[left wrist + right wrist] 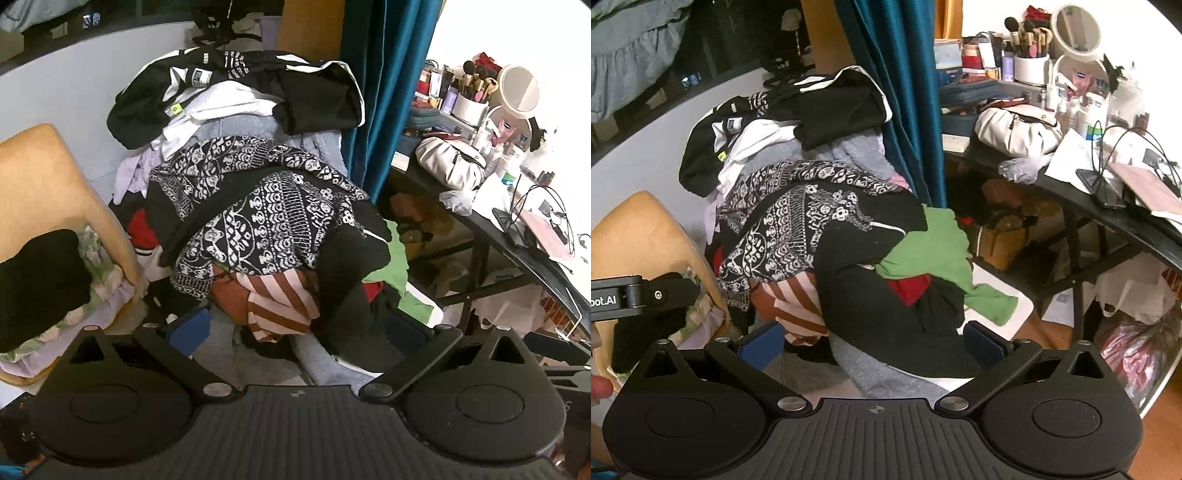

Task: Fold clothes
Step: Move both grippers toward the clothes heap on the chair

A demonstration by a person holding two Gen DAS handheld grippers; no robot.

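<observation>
Clothes pile (pixel 258 206) lies directly ahead of both grippers, heaped high and untouched. Left gripper (pixel 295 325) and right gripper (pixel 871 341) have jaws spread wide, holding nothing. Striped garment (pixel 280 302) lies nearest the left.

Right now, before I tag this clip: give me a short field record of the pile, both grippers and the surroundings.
pile: heap of unfolded clothes, nothing folded yet
top layer: black-and-white patterned garment draped across the middle
beneath it: striped garment, green garment
left gripper: open, empty, facing the pile
right gripper: open, empty, facing the pile
right side: cluttered black desk with round mirror
behind: teal curtain
</observation>
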